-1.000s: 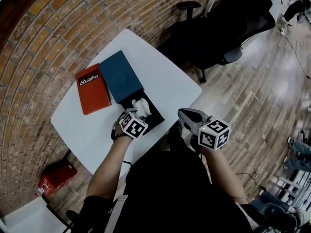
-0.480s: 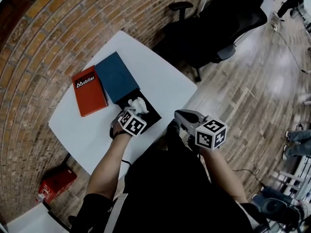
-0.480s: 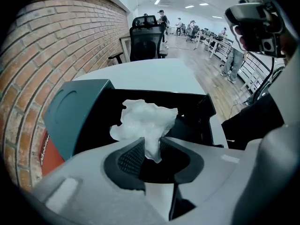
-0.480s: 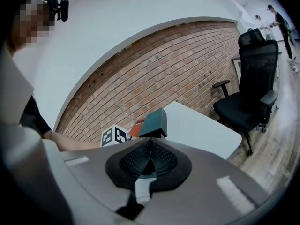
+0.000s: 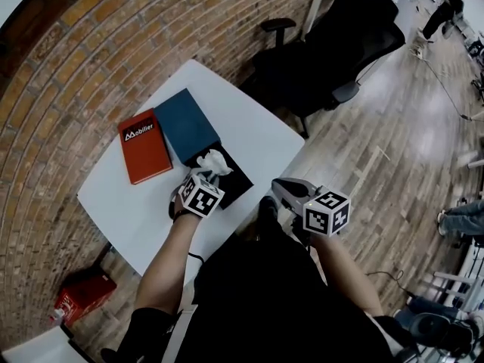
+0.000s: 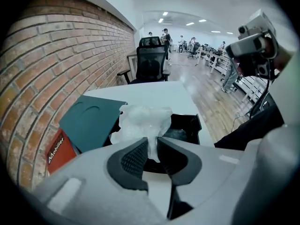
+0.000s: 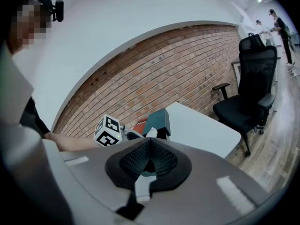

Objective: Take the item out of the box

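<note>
Left claw, newly closed, on crumpled plastic

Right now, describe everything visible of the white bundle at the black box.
The white bundle looks like crumpled, translucent plastic wrap, puffed wide on top and narrowing to a tail below. It stands upright over the open black box, beside the teal lid. The left claw, whose jaws have just been closing, pinches that tail. Whether it touches the box cannot be told.
</note>
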